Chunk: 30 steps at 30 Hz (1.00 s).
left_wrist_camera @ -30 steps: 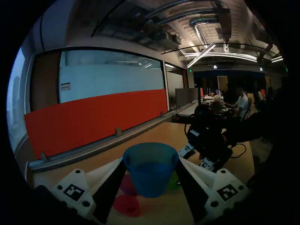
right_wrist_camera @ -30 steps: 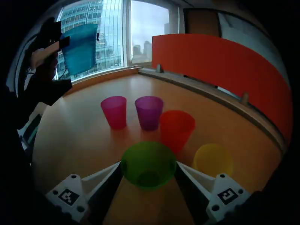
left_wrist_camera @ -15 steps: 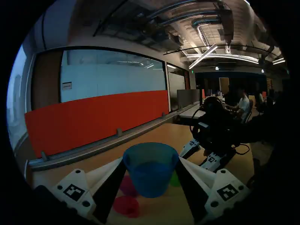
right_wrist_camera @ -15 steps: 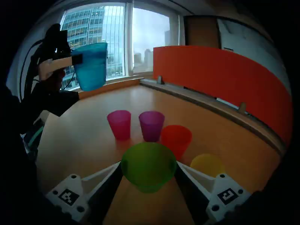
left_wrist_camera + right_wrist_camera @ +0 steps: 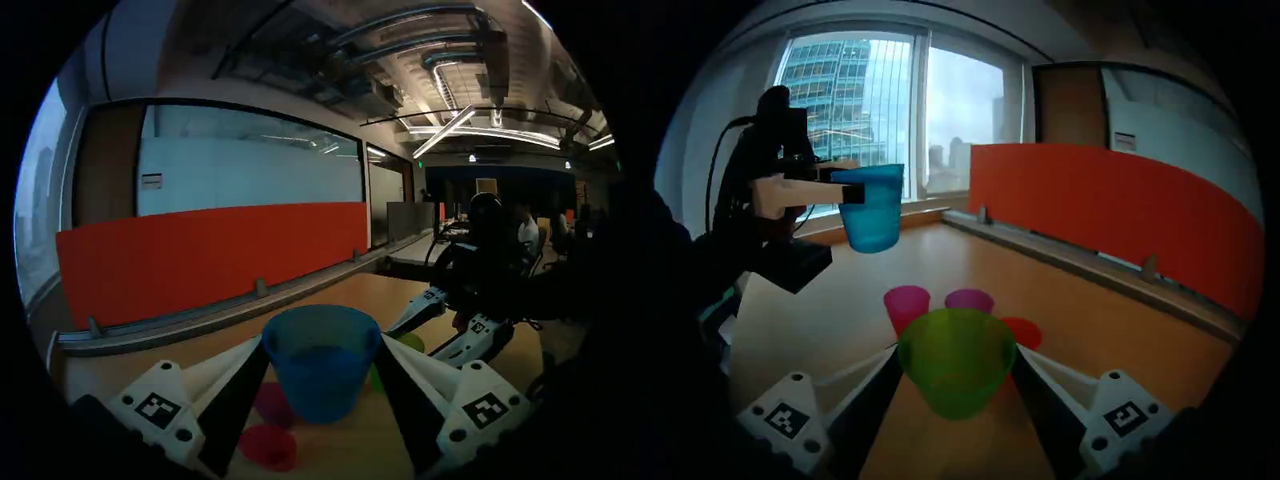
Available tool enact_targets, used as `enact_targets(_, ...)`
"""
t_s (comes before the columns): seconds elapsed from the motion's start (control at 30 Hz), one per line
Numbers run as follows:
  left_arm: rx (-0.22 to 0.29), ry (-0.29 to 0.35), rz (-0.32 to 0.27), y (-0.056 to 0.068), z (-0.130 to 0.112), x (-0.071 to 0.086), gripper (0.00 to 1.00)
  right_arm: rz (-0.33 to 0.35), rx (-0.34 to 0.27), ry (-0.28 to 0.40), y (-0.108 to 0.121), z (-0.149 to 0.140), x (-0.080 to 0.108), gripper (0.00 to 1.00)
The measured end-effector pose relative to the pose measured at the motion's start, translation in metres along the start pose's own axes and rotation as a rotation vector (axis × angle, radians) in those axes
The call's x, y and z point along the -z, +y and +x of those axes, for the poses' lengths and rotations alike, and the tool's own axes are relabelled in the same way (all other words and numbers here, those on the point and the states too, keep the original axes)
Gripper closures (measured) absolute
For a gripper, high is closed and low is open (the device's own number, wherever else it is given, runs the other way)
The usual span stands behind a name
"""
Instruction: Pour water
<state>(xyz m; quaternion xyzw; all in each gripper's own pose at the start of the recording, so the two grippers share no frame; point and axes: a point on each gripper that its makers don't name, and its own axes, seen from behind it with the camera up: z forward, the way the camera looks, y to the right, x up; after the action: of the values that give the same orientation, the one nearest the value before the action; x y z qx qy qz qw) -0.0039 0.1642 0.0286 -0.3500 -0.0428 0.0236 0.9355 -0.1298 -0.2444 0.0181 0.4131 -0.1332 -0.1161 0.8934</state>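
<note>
My left gripper (image 5: 322,352) is closed partway, both white fingers pressing the sides of a blue translucent plastic cup (image 5: 322,372) that sits upright between them. A darker band low in it looks like water. In the right gripper view I see that same cup held in the air at the far left, well above the wooden table (image 5: 1120,360) and in front of the tall window (image 5: 880,112). My right gripper (image 5: 958,360) is likewise closed partway, with a green translucent plastic cup (image 5: 956,368) clamped upright between its two fingers, near the camera. I cannot tell whether there is anything in it. Behind the green cup, three more stand on the table: a pink plastic cup (image 5: 906,306) to the left, a purple plastic cup (image 5: 969,299) just beside it, and a red plastic cup (image 5: 1026,331) to the right, partly hidden by the green rim. An orange wall panel (image 5: 1120,212) runs along the table's far right edge. The two held cups are well apart, the blue one higher and farther left.
</note>
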Motion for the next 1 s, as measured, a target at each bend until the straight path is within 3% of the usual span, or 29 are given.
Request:
enact_targets(0.47,0.000,0.021,-0.001,0.004,0.007,-0.003,0.14,-0.006,0.013,0.147,-0.006,0.041,0.011,0.07)
enact_targets(1.0,-0.028,0.049,0.025,-0.005,0.023,-0.001,0.14,0.007,0.030,0.185,-0.009,0.051,0.008,0.07)
